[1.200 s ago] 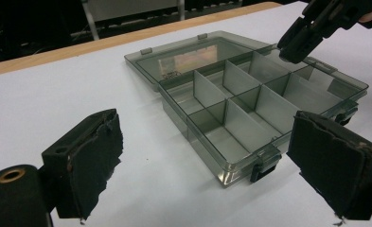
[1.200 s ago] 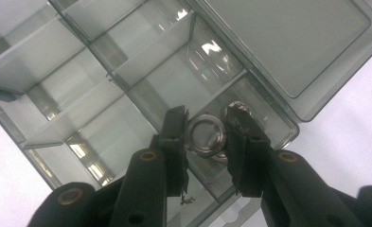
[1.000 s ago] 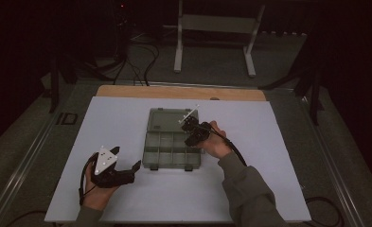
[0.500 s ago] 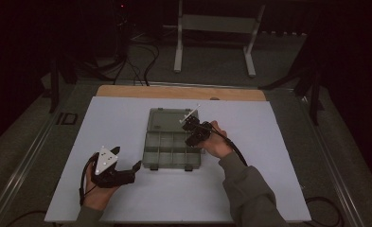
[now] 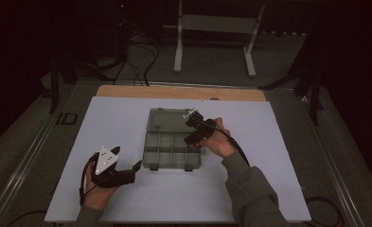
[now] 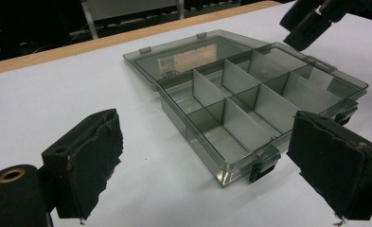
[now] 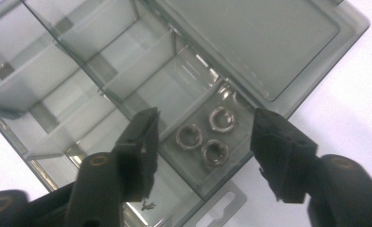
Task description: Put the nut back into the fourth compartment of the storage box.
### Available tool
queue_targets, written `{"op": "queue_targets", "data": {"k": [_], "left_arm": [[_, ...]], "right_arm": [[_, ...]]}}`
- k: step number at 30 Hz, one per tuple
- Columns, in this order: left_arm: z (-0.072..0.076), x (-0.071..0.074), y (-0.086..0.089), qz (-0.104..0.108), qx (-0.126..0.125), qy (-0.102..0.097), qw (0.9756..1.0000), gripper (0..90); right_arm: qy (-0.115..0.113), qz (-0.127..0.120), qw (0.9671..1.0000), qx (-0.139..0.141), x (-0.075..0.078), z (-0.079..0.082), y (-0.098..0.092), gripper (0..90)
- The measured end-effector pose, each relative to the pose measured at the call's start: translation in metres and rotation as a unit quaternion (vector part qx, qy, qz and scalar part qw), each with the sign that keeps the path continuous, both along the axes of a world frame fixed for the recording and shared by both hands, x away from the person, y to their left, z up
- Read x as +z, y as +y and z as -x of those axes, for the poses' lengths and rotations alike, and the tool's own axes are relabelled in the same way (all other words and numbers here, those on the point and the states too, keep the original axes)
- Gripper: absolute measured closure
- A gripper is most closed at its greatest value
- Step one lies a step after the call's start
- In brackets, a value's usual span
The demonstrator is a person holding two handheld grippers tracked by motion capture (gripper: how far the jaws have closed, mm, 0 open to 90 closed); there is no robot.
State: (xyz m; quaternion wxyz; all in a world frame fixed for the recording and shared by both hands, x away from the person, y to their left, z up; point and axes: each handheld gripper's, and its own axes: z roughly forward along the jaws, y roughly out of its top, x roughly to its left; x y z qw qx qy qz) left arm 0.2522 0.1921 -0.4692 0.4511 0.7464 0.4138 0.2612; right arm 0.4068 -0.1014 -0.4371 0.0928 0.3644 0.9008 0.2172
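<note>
A white sheet (image 5: 127, 123) is spread beneath both tongs, and a wooden table edge (image 5: 174, 91) is seen beyond them. Farther past the tongs, a white metal stand (image 5: 217, 28) and dark cables (image 5: 138, 61) are seen on the floor. A dark label (image 5: 66, 118) is fixed left of the left tongs.

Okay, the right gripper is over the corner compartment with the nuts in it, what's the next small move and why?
Probably lift the right gripper straight up and clear of the organizer box. Its jaws have just been opening and now stand apart with nothing between them, while three nuts lie loose in the corner compartment beneath, so the drop looks done. The left gripper rests open beside the box.
</note>
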Motion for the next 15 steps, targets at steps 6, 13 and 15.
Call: {"op": "queue_targets", "data": {"k": [6,13,15], "left_arm": [[0.0,0.0,0.0,0.0,0.0,0.001,1.0,10.6],[-0.001,-0.001,-0.001,0.0,-0.001,0.001,1.0,10.5],[-0.001,-0.001,-0.002,-0.001,-0.002,0.001,1.0,10.5]], "right_arm": [[-0.024,-0.032,0.9992,-0.003,0.008,0.0,-0.002,34.8],[-0.057,-0.055,0.9968,-0.009,0.016,-0.002,-0.005,29.6],[-0.063,-0.058,0.9962,-0.014,0.017,-0.003,-0.006,28.6]]}}
